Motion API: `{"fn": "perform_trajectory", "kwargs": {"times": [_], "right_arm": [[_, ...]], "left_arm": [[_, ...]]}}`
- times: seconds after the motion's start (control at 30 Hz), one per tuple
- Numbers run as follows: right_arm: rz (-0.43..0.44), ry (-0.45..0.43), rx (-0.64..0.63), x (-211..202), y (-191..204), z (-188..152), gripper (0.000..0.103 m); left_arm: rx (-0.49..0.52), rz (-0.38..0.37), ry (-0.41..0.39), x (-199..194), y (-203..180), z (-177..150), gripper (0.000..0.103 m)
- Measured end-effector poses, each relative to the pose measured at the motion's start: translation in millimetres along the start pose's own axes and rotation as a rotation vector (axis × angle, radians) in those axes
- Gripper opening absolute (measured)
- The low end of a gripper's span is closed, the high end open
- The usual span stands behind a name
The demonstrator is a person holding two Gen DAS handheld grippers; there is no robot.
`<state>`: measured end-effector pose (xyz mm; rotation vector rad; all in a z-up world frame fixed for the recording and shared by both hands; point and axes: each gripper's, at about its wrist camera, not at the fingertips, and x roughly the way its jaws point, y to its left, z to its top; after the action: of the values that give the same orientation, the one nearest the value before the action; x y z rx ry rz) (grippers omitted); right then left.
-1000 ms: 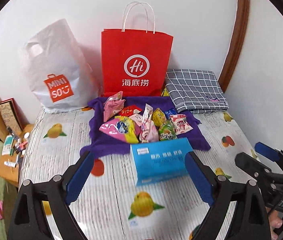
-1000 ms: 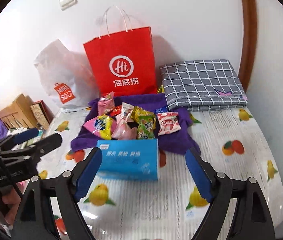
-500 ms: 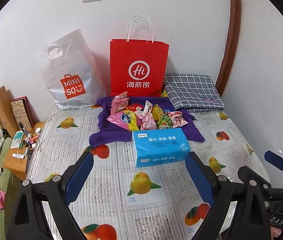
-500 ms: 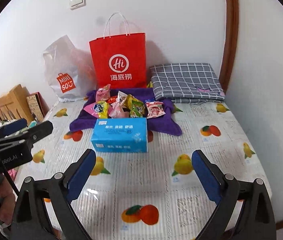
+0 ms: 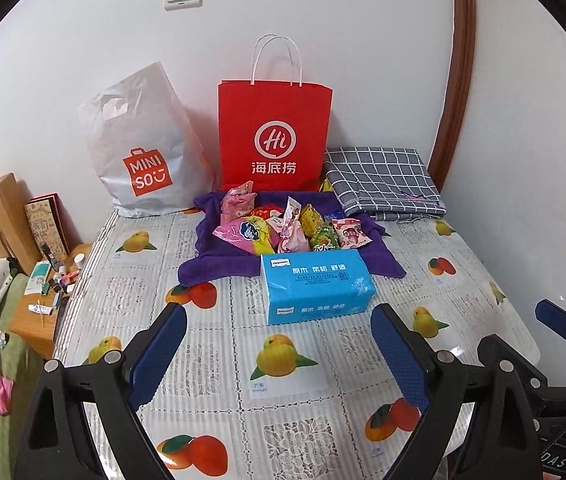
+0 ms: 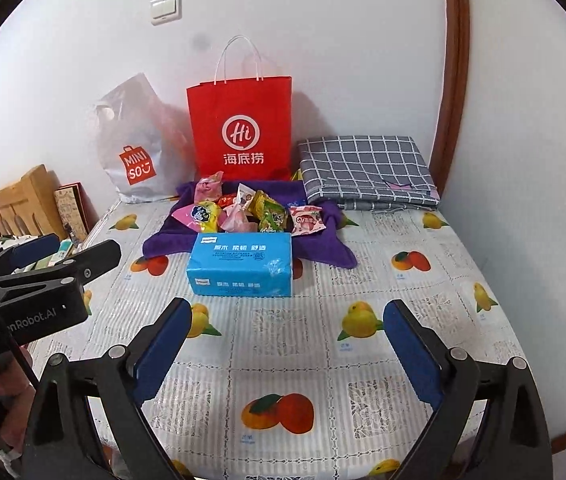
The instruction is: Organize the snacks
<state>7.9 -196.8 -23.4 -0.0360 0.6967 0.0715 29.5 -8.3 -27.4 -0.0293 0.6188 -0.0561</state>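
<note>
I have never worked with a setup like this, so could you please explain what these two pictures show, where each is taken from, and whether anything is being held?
No robot arm here: a person holds a two-finger clamp in each hand, each carrying a wide-angle camera that looks along its blue-padded fingers. One picture is from the left gripper, the other from the right gripper; each also glimpses the other at its edge. Both stand open and hold nothing. On the fruit-print tablecloth lie a blue tissue pack, a pile of snack packets on a purple cloth, a red paper bag, a white plastic bag and a folded checked cloth.
</note>
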Motion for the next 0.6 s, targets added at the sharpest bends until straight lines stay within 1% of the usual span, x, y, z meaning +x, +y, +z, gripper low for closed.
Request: {"fn": "perform_trajectory", "kwargs": {"times": [0.6], "right_arm": [[0.0, -0.006, 0.017, -0.9, -5.3, -2.4, 0.096]], "left_arm": [[-0.003, -0.003, 0.0, -1.2, 2.0, -1.4, 0.093]]}}
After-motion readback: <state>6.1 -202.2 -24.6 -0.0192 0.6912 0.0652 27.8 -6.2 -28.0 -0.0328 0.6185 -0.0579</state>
